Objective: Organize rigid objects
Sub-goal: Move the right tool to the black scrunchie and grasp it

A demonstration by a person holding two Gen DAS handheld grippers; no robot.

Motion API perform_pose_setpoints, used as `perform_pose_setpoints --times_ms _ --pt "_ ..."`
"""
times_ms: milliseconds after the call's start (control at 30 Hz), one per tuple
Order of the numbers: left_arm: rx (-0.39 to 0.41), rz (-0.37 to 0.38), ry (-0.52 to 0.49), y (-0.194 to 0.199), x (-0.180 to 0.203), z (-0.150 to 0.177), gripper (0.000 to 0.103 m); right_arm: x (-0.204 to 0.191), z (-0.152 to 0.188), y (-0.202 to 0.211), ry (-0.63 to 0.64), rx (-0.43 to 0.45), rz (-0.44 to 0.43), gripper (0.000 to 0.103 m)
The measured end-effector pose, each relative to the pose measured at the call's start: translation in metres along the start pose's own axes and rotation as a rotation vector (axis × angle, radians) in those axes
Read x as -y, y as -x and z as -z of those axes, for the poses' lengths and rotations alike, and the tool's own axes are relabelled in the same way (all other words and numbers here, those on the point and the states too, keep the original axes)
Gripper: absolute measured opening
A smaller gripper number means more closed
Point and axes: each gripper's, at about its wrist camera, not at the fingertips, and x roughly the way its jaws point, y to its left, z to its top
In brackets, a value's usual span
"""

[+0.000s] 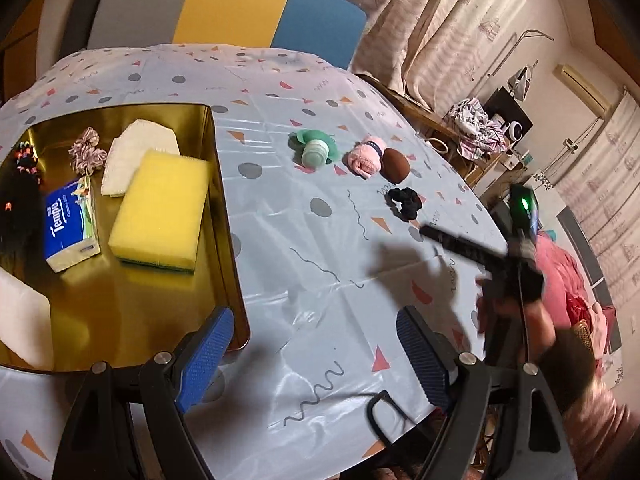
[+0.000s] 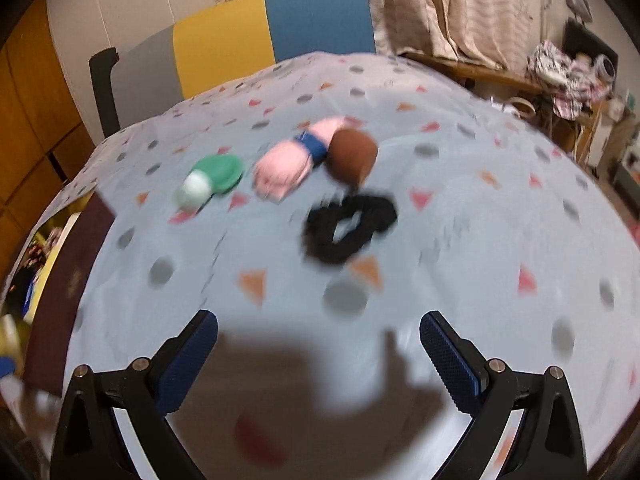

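A: What's in the tray?
B: Tissues, sponge, scrunchie. On the cloth lie a bottle, pink roll, brown ball and black scrunchie.
A: Grippers?
B: Left gripper and right gripper gape wide, both empty. Likely between picks; next, reach for the bottle.

Lived-in home room: patterned curtains, clothes pile on side desk, wall air conditioner, colour-block chair.
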Motion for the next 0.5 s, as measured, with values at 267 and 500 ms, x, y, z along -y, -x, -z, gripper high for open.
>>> perform_pose_setpoints --times_ms 267,500 --pt "0.042 -0.075 0.027 0.015 -0.012 -0.009 0.085 0.014 -0.054 -0.062 0.070 -0.038 0.009 0.103" --pt "0.038 -0.100 0.042 0.007 -0.015 -0.015 0.085 0.023 -0.052 -0.084 0.047 -0.039 -0.050 0.083"
